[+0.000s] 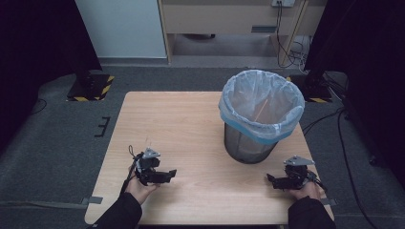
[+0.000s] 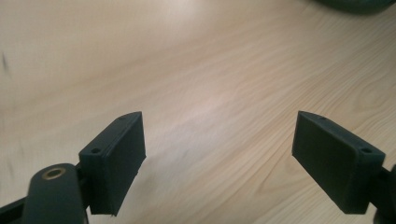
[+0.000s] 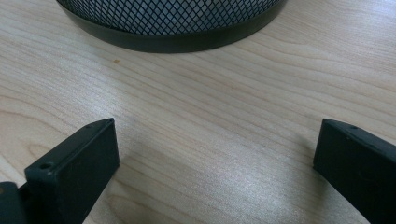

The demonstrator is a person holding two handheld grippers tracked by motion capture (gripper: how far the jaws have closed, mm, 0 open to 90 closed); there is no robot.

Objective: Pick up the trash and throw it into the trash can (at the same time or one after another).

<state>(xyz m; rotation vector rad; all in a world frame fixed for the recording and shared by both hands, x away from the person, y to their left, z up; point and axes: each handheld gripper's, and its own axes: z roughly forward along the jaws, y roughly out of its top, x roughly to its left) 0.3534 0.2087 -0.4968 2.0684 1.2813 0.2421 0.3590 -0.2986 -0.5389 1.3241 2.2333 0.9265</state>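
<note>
Left gripper (image 1: pixel 168 174): low over tabletop (image 1: pixel 181 119), near front-left edge, fingers (image 2: pixel 114 158) spread wide, nothing between. Mesh bin (image 1: pixel 253 143): upright at right-centre, lined with clear bag (image 1: pixel 261 102). Right gripper (image 1: pixel 273 180): front-right, just beside bin, fingers (image 3: pixel 77 168) wide, empty.

Overhead light even on my table (image 1: pixel 191 124); room edges nearly black, high view soft, low-res. Left gripper view: wood blurred at top, pale glare mid-frame. Right gripper view sharper; faint sheen betw. jaws, soft shadows beside pads.
</note>
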